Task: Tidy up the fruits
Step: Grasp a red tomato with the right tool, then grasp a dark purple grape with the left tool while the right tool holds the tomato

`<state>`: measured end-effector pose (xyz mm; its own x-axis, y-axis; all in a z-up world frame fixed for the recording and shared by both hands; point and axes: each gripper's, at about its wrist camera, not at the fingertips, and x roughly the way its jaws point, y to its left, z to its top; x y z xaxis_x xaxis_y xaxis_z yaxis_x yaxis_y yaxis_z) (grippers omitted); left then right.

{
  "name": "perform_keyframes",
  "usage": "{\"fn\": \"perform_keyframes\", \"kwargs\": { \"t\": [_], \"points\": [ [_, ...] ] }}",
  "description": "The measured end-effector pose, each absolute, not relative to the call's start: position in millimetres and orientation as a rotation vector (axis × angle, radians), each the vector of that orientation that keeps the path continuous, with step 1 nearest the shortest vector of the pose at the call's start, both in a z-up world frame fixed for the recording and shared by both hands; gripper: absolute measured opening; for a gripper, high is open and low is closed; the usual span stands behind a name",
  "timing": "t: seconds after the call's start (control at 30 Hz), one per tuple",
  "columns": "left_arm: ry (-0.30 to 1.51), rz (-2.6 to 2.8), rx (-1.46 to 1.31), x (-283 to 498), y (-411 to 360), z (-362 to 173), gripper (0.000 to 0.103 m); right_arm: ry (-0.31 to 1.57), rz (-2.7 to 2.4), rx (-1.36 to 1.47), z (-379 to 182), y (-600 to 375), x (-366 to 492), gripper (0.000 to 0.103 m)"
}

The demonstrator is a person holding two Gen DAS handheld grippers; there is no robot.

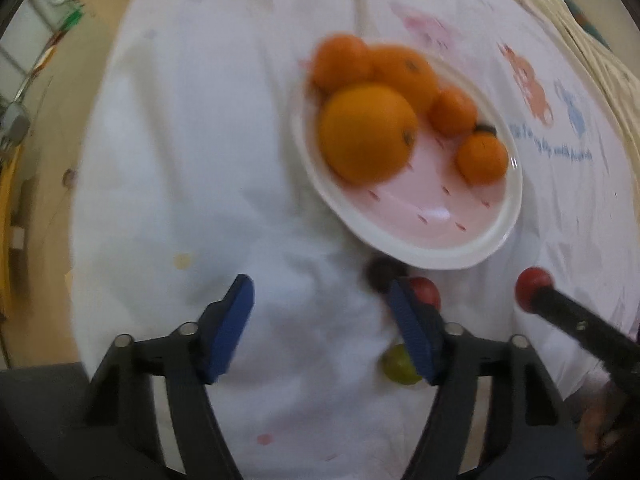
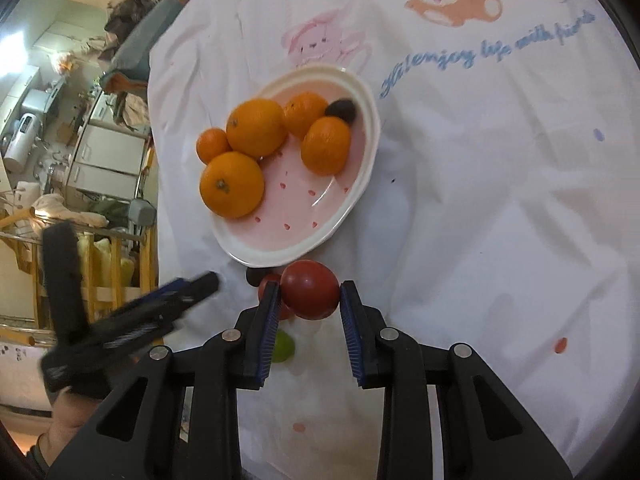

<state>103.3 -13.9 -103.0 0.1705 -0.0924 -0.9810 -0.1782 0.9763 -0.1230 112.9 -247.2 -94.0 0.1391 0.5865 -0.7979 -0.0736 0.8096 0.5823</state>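
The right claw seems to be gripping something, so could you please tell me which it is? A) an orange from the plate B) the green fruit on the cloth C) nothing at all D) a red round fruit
D: in the right wrist view, the right claw has its blue pads pressed on either side of a red round fruit, just below the plate.

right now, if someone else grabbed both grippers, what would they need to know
Right gripper: shut on a red fruit, close to the near rim of the plate.
Left gripper: open, nothing between its pads, over the white cloth beside the loose fruit.
Done: five oranges and one dark fruit already sit on the plate.
Left: place the held red fruit, then collect what lies on the cloth by the near rim: a second red fruit, a small dark fruit and a green fruit.
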Motion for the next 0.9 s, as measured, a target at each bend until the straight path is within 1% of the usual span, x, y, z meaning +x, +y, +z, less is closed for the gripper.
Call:
{"fn": "perform_keyframes", "kwargs": {
  "t": [0.3,0.33,0.37,0.4,0.47,0.6,0.7,0.73,0.77,0.8,0.9],
  "points": [
    [1.425,0.054,-0.153,117,-36,-120,0.065,1.336,0.495,0.492,-88,-256,114,0.032],
    [1.430,0.052,-0.148,118,-39,-121,0.064,1.334,0.497,0.496,-87,-257,115,0.032],
    [1.432,0.047,-0.142,119,-42,-121,0.060,1.334,0.499,0.497,-87,-258,114,0.032],
    [1.434,0.036,-0.129,120,-46,-121,0.059,1.334,0.499,0.498,-87,-258,114,0.032],
    [1.437,0.030,-0.117,122,-50,-122,0.053,1.336,0.501,0.498,-87,-258,114,0.032],
    [1.443,0.030,-0.102,124,-56,-123,0.052,1.339,0.496,0.499,-88,-259,114,0.032],
    [1.449,0.024,-0.101,121,-61,-124,0.048,1.337,0.493,0.498,-87,-259,114,0.032],
    [1.451,0.021,-0.104,121,-62,-125,0.047,1.336,0.492,0.498,-87,-258,114,0.032],
    [1.454,-0.006,-0.129,121,-63,-125,0.022,1.336,0.494,0.497,-87,-258,114,0.032],
    [1.480,-0.063,-0.181,121,-65,-127,0.014,1.335,0.496,0.495,-86,-258,115,0.032],
    [1.491,-0.087,-0.147,117,-68,-131,0.014,1.326,0.499,0.484,-84,-255,116,0.032]
  ]
}}
